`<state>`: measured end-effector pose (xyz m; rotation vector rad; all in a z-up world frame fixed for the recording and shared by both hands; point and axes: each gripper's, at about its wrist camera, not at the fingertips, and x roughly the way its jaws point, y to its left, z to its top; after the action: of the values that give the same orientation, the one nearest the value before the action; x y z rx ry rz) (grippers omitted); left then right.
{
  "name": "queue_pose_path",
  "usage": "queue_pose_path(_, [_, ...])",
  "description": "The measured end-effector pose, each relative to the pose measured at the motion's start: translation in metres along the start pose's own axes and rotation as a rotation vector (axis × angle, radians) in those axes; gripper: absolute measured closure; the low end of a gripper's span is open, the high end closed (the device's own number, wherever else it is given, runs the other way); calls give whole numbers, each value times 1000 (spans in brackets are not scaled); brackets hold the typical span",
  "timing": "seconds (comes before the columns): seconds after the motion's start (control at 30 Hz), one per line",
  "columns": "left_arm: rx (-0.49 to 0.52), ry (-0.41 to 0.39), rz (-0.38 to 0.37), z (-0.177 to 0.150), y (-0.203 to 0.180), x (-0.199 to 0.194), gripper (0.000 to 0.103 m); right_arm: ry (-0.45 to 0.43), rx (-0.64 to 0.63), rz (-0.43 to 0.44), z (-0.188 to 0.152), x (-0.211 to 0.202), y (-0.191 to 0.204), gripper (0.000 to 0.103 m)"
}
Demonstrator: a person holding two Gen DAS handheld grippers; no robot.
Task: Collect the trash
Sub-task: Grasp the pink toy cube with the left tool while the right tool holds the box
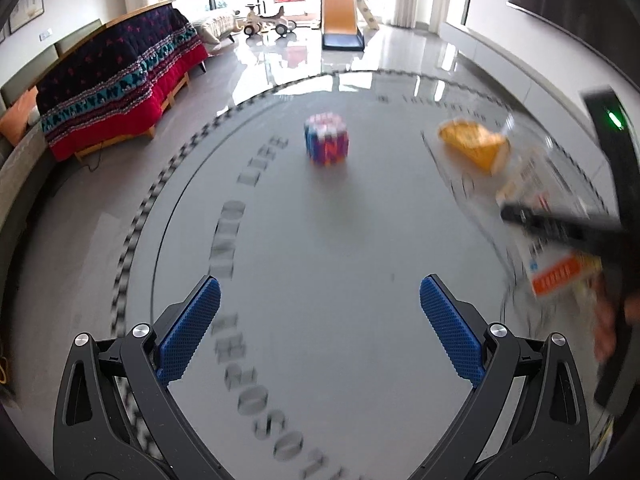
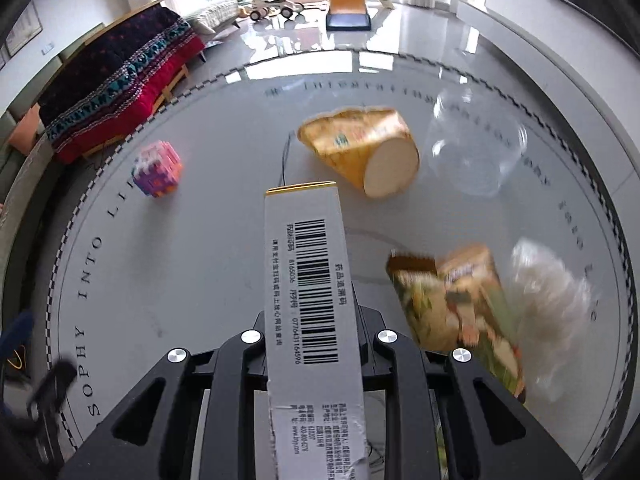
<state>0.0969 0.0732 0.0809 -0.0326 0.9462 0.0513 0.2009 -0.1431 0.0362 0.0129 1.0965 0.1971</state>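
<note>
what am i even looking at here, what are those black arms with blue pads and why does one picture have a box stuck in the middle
These are two handheld claws, one per hand, each carrying a wide-angle camera looking along its fingers. The left-hand view shows the left claw open, its blue pads apart, holding nothing. The right-hand view shows the right claw shut on a barcoded carton. On the round grey table lie a tipped yellow paper cup, a clear plastic cup, a snack wrapper, a white plastic bag and a colourful puzzle cube.

My right gripper point(image 2: 306, 312) is clamping a barcoded carton point(image 2: 308, 280); a yellow paper cup point(image 2: 360, 148) is lying at one o'clock, a snack wrapper point(image 2: 456, 304) at three.
</note>
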Motion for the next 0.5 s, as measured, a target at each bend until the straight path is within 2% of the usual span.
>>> queue_pose_path(0.2, [-18,-16,21,59,-8,54,6,-20,-25,24,21,1,-3,80])
queue_pose_path(0.5, [-77,2,29,96,-14,115,6,-43,-65,29,28,8,-7,80])
